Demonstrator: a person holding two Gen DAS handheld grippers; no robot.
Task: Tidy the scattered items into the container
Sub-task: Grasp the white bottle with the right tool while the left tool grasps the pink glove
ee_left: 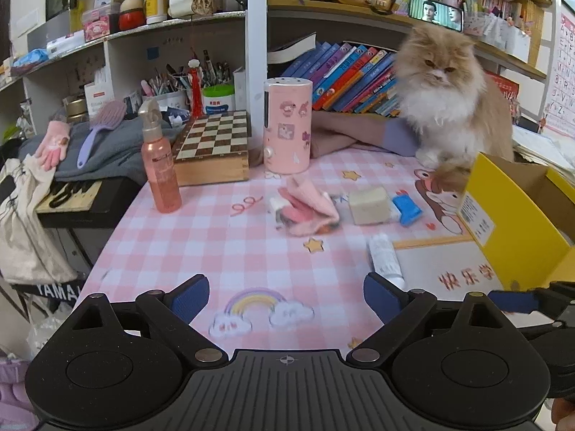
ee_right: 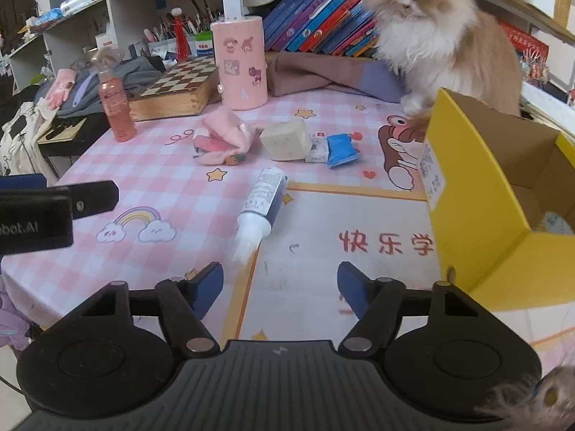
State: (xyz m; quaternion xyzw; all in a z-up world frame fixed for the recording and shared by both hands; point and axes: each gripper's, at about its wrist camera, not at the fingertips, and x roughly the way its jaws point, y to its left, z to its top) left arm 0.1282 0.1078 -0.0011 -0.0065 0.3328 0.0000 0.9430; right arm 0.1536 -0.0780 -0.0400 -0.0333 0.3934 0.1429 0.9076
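Note:
A yellow cardboard box (ee_right: 478, 215) stands open at the right of the table; it also shows in the left wrist view (ee_left: 510, 222). Scattered items lie on the pink checked cloth: a white tube (ee_right: 260, 203) (ee_left: 384, 256), a beige block (ee_right: 285, 140) (ee_left: 368, 204), a blue packet (ee_right: 341, 151) (ee_left: 406, 208) and a crumpled pink cloth (ee_right: 224, 136) (ee_left: 309, 208). My left gripper (ee_left: 286, 298) is open and empty over the near table. My right gripper (ee_right: 280, 287) is open and empty, just short of the tube's white cap.
A fluffy cat (ee_right: 431, 39) sits behind the box with a paw near its rim. A pink canister (ee_right: 240, 61), a pink spray bottle (ee_right: 115, 104) and a chessboard box (ee_right: 176, 89) stand at the back. Books and shelves line the wall.

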